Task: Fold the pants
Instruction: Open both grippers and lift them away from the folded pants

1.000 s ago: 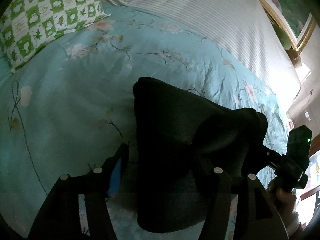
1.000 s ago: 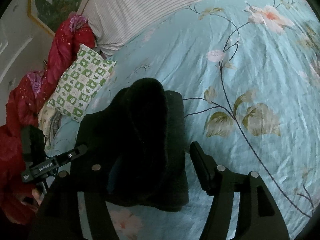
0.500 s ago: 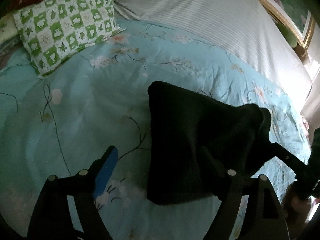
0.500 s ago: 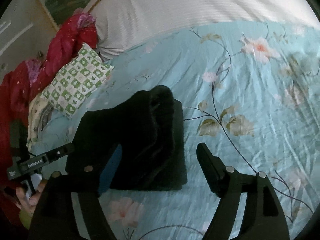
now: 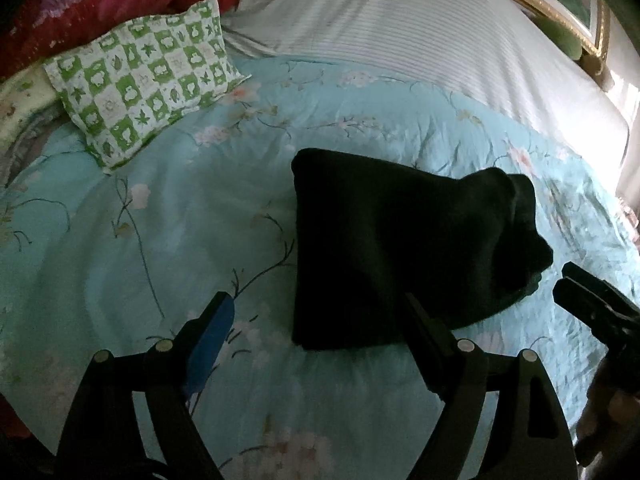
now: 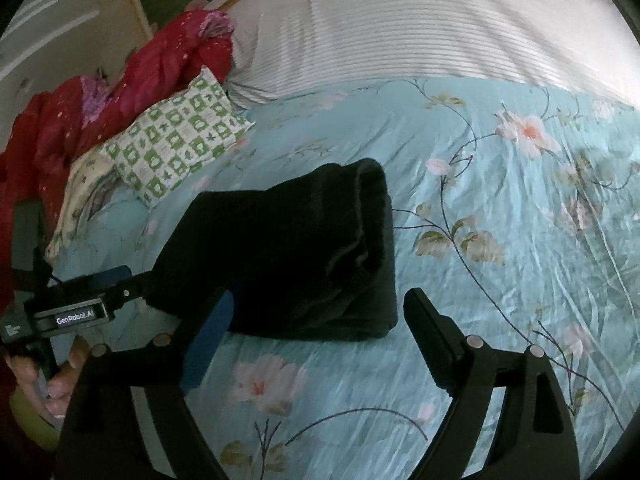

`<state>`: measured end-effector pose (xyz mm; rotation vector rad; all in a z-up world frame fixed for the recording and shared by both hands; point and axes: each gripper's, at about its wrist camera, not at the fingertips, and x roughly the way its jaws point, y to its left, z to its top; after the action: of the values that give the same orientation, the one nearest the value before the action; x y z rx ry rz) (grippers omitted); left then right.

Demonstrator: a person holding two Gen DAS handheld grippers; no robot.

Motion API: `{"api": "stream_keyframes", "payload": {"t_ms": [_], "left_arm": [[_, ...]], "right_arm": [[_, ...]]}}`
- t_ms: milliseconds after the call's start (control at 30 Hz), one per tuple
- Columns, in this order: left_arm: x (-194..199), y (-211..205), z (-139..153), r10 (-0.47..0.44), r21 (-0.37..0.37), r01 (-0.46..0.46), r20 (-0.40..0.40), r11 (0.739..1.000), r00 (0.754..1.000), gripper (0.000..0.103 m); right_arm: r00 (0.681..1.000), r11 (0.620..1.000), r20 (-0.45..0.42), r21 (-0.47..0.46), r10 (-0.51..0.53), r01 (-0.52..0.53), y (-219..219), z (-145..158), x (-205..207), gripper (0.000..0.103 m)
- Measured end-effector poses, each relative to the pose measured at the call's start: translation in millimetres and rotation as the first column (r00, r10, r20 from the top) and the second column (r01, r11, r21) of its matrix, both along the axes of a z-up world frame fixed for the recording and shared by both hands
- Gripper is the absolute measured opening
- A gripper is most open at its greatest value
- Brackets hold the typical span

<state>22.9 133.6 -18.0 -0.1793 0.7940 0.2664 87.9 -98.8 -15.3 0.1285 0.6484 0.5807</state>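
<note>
On the left of the left wrist view a green checked pillow (image 5: 148, 80) leans beside a red quilt (image 5: 100, 4), well apart from the work. The left gripper (image 5: 316, 338) hangs over the floral bedspread (image 5: 180, 220) with its fingers (image 5: 212, 330) spread wide and nothing between them; the right-hand finger of the pair only overlaps the near edge of the cloth in the picture, and no pinch shows. The pants (image 5: 400, 248) lie as a compact dark bundle in the middle of the bed, ahead of this gripper and slightly right of its centre line, their long side running left to right across the view. Further right, the right gripper (image 6: 316, 334) has its jaws opening, fingers (image 6: 432, 338) wide apart and empty, with the pants (image 6: 288, 248) just ahead and to the left of them. Both grippers sit near the bundle's front edge, neither clearly closer. The fold looks complete or nearly so; any further tidying would mean reaching forward to that near edge.
</note>
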Motion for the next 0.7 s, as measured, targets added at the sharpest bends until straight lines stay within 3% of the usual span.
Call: {"api": "stream_keyframes", "payload": {"t_ms": [300,700], "left_arm": [[-14.5,-15.9,-1.8,0.022,0.104,-0.024,0.025,0.994,0.999,0.084],[-19.5,-15.6,-9.2,0.013,0.091,-0.016,0.030,0.996,0.999,0.084]], "right_arm": [[0.996,0.995,0.081,-0.093,0.046,-0.038,18.4,-6.5,-22.8,0.094],[0.990,0.991,0.125,-0.129,0.063,-0.047,27.0,-12.0,-28.2,0.098]]}}
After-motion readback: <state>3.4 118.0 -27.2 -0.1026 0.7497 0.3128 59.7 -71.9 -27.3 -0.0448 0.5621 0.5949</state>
